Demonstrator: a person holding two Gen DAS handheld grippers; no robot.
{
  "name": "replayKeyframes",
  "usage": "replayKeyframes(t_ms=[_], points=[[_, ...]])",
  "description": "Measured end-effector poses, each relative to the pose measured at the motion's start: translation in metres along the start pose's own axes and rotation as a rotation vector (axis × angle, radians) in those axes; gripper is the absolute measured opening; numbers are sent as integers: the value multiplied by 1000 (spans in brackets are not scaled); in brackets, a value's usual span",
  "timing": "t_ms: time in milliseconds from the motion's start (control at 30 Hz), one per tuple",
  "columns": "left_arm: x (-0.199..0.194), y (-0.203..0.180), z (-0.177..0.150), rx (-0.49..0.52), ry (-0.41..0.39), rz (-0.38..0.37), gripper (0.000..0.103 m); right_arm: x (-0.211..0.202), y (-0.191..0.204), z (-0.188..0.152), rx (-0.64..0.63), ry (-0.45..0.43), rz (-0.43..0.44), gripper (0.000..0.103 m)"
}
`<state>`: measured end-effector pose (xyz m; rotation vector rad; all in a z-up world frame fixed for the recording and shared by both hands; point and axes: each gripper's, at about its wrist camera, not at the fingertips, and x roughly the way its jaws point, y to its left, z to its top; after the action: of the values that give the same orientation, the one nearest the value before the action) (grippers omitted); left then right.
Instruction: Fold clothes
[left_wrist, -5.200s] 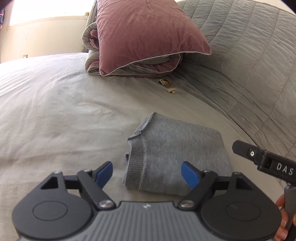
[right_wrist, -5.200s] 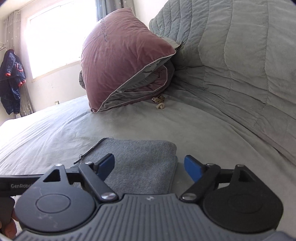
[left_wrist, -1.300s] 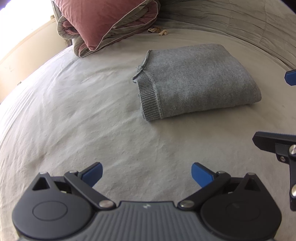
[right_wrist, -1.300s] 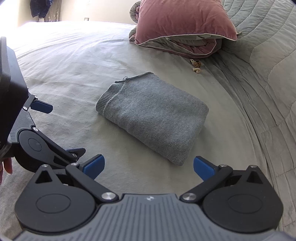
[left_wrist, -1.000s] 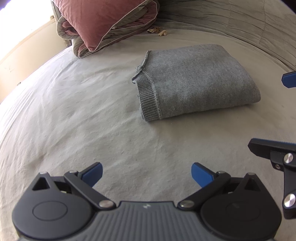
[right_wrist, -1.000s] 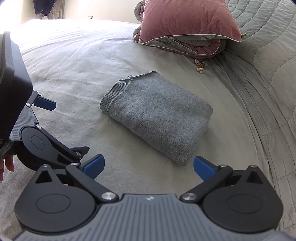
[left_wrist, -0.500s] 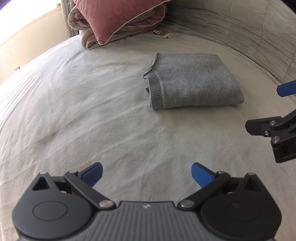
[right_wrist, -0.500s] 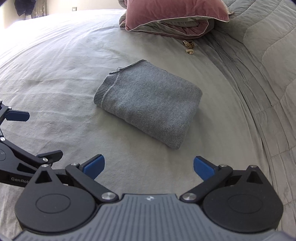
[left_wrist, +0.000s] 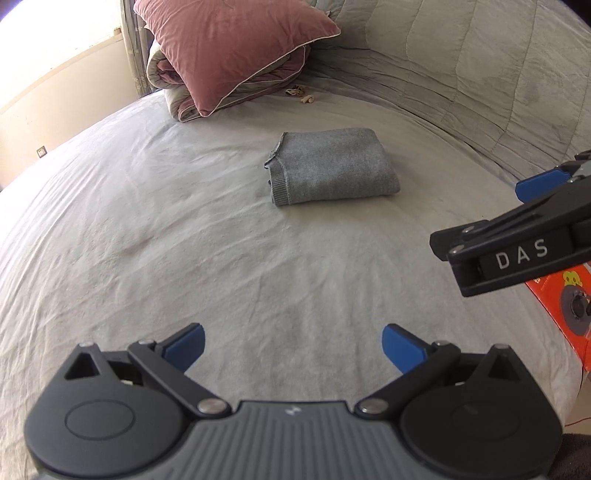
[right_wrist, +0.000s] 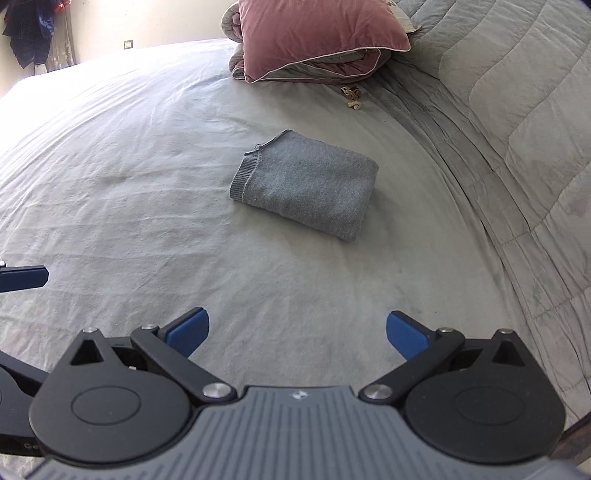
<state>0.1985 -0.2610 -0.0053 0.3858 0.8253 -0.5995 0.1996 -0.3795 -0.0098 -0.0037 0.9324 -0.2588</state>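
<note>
Bare sheet (right_wrist: 295, 280) ahead — only folded sweater (right_wrist: 306, 184), then pillow (right_wrist: 317, 33) beyond.

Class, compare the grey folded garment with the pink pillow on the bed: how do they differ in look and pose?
The folded grey sweater is knitted, flat and low on the sheet; the pink pillow is smooth, plump and propped on a folded duvet. The sweater lies mid-bed, the pillow farther back. Neither is touched by any tongs.

Bed (left_wrist: 147, 240): folded sweater (left_wrist: 332, 166), pillow (left_wrist: 229, 48)
</note>
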Motion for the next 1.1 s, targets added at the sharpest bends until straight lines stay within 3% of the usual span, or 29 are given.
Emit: replayKeyframes(t_ms=[300,600,1100], points=[[-59,3,-60,-84,-35,31,102,-58,21,-61,75,-77,-7,103],[-105,8,-114,-131,-55,80,102,-102,52,-116,105,-161,41,103],[-138,24,-162,-210,-89,127,102,-122,92,-159,126,-196,121,103]])
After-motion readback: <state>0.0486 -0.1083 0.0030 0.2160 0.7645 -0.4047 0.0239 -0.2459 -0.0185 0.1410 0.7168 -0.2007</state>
